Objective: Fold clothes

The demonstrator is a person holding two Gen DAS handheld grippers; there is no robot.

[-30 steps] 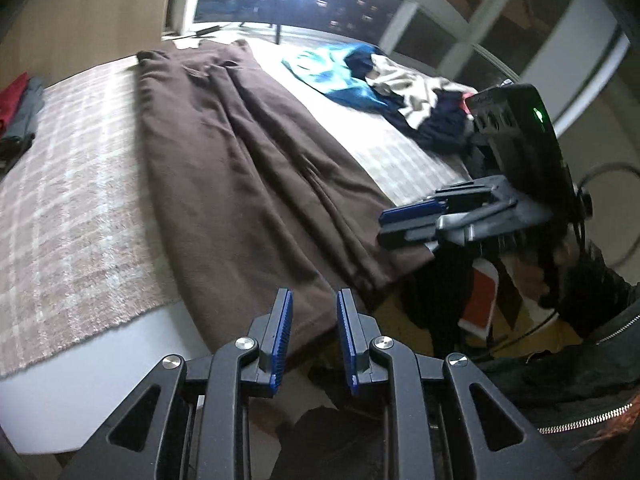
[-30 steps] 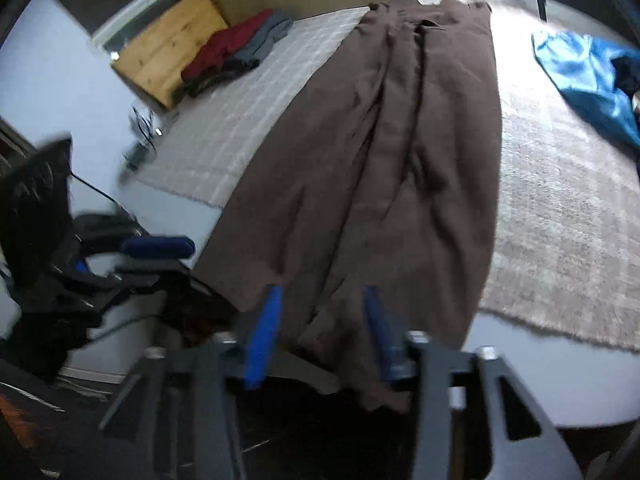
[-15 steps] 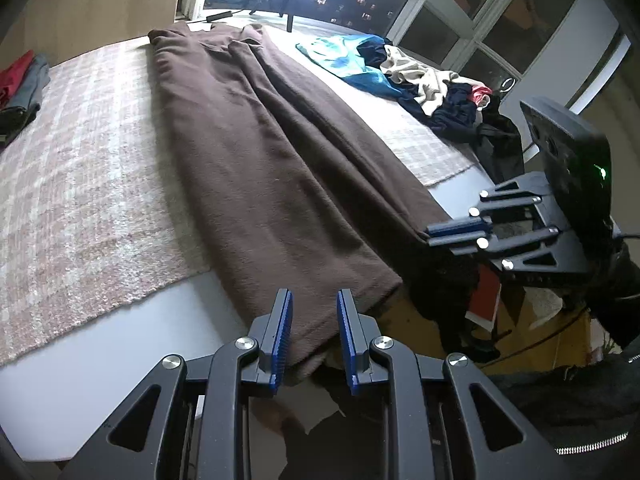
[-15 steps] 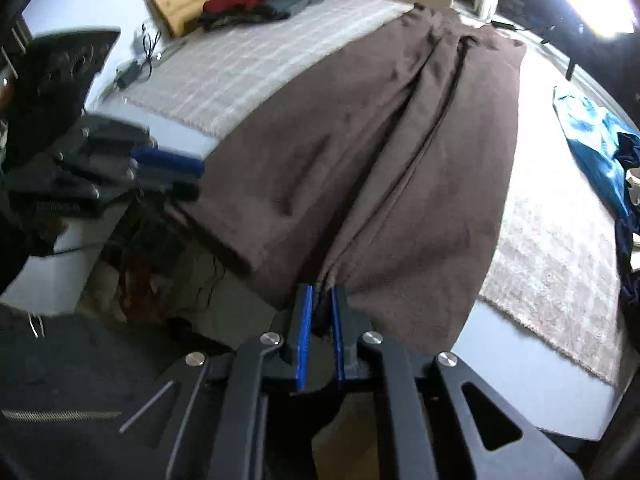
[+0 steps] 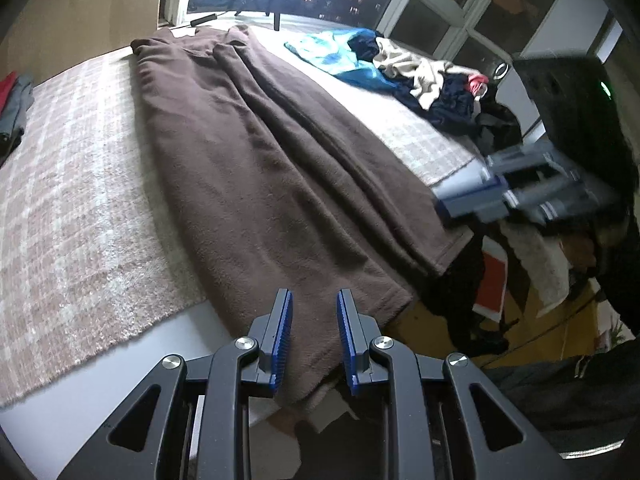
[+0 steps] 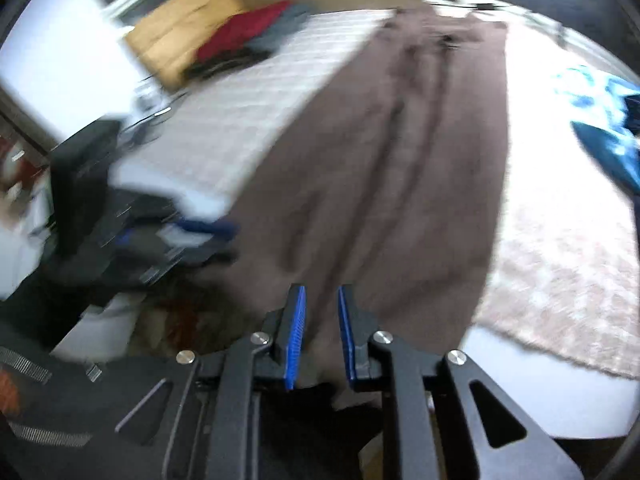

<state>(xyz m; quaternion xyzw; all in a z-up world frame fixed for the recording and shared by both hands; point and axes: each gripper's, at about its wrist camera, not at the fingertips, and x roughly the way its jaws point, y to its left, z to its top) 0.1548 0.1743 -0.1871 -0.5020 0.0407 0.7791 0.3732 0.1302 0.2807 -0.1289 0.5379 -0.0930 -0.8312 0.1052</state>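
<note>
A long brown fleece garment [image 5: 260, 168] lies spread lengthwise on the bed, its hem hanging over the near edge. My left gripper [image 5: 314, 332] is open at the hem's left part, with cloth lying between its blue pads. In the blurred right wrist view the same brown garment [image 6: 420, 160] runs away from my right gripper [image 6: 322, 328], whose pads stand close together with the hem pinched between them. The left view shows the right gripper [image 5: 452, 200] at the garment's right edge. The right view shows the left gripper [image 6: 228, 240] at its left edge.
A plaid blanket [image 5: 80, 184] covers the bed under the garment. A pile of loose clothes [image 5: 432, 76] with a blue piece [image 5: 332, 56] lies at the far right. Folded red and grey clothes [image 6: 248, 36] sit at the far left by a wooden board [image 6: 180, 28]. Clutter [image 5: 520, 280] fills the floor below the bed's edge.
My right gripper was wide open a second ago and has since shut on the hem; it is now moving, which blurs its view. The left gripper has come closer over the hem, still open.
</note>
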